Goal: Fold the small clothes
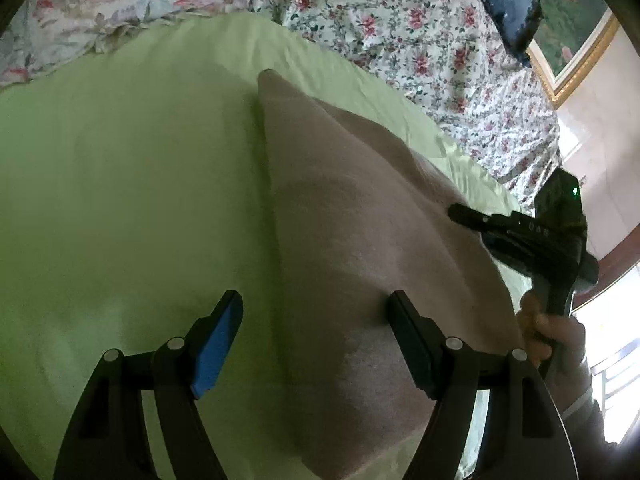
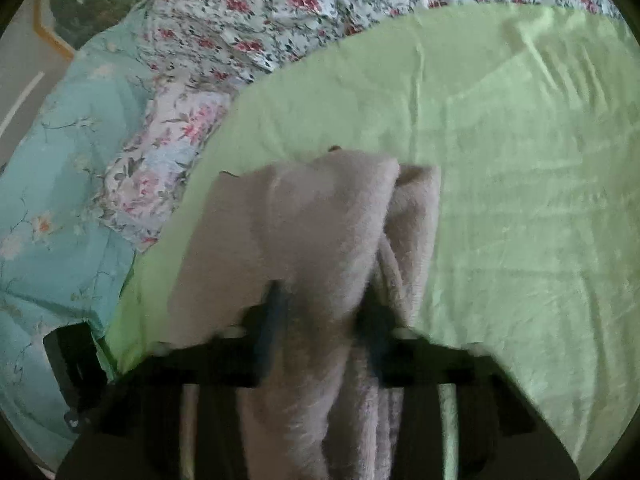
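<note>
A fuzzy beige-pink garment [image 1: 360, 216] lies spread on the light green sheet [image 1: 120, 184]. In the left wrist view my left gripper [image 1: 316, 320] stands open low over the garment's near left edge. Its blue-padded left finger is over the sheet and its right finger over the fabric, with nothing pinched. My right gripper [image 1: 456, 212], held by a hand [image 1: 556, 332], reaches onto the garment's right edge. The right wrist view is blurred. There the garment [image 2: 304, 224] is bunched up and runs between my right gripper [image 2: 324, 316] fingers, which are shut on a fold of it.
A white quilt with red flowers [image 1: 420, 32] is heaped behind the sheet, and teal floral bedding [image 2: 52, 184] lies to its left. A dark blue pillow [image 1: 504, 4] and a gold-framed picture [image 1: 572, 40] stand at the far right. A dark device [image 2: 72, 364] sits at the sheet's near left corner.
</note>
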A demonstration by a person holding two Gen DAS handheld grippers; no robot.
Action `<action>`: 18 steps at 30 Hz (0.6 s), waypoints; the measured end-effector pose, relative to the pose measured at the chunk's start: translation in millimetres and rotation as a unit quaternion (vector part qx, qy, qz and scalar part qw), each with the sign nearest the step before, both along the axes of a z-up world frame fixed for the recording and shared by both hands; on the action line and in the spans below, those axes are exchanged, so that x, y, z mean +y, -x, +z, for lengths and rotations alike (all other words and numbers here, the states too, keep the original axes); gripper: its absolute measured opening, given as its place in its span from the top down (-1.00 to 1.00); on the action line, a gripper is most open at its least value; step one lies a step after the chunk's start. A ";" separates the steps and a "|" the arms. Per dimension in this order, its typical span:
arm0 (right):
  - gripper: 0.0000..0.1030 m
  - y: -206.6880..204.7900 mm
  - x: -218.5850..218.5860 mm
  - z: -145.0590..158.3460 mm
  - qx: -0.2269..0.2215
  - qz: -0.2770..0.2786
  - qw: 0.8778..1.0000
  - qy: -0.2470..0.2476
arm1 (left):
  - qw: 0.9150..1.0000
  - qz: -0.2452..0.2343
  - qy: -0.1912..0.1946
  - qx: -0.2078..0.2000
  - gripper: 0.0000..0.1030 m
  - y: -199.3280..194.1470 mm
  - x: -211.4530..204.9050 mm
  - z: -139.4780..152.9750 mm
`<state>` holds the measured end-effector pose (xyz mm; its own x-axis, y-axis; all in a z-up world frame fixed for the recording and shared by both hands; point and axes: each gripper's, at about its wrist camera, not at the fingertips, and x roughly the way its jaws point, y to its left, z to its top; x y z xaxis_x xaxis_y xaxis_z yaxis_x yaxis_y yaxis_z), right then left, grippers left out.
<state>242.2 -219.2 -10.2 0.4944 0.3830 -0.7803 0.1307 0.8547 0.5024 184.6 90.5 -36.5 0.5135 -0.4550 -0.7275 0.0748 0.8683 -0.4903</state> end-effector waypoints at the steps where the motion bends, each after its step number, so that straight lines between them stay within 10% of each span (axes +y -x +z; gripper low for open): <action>1: 0.68 -0.3 -1.7 9.0 -0.014 0.001 1.000 0.003 | 1.000 -0.003 -0.001 0.002 -0.43 -0.3 -3.5 0.7; 6: 0.86 -3.1 -11.2 39.9 -0.051 0.003 0.998 0.044 | 0.999 -0.027 -0.026 0.008 -0.42 -3.6 -31.4 5.8; 12: 0.77 -10.6 -17.2 -5.3 0.013 -0.005 0.998 0.061 | 0.997 -0.029 -0.048 0.043 -0.44 -3.3 -53.7 -10.3; 18: 0.75 36.8 -16.2 37.5 -0.039 -0.042 0.998 0.034 | 0.998 -0.004 -0.061 0.020 -0.44 11.8 -32.9 12.7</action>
<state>205.5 -235.4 27.4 0.5823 0.2848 -0.7614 0.1669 0.8748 0.4549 172.8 57.6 -23.8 0.4801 -0.3668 -0.7969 0.0656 0.9209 -0.3843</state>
